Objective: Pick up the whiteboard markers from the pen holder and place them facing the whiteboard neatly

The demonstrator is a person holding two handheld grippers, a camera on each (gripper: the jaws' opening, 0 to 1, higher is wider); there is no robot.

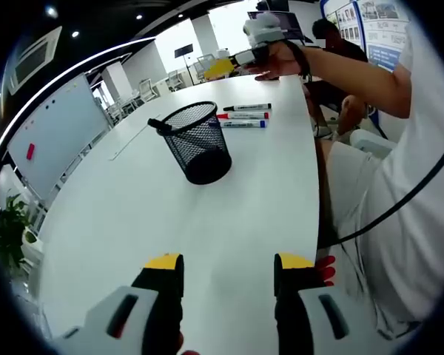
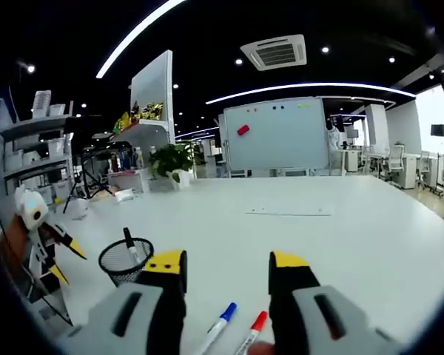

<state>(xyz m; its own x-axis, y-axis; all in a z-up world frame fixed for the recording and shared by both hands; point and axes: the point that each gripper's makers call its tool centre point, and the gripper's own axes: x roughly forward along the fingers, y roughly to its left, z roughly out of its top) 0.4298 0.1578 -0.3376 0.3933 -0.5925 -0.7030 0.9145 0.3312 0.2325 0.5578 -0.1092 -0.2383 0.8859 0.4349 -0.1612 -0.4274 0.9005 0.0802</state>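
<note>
Three markers (image 1: pixel 244 115) lie past the pen holder (image 1: pixel 198 142); one marker (image 1: pixel 160 126) left inside. Both my jaws wide open, empty. Next: reach in and grip it.

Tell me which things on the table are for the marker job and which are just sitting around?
For the job: pen holder with one marker in it; black marker, red marker and blue marker lying in a row; whiteboard; both open grippers, left and right.

Just there: plant, shelves, ruler.
</note>
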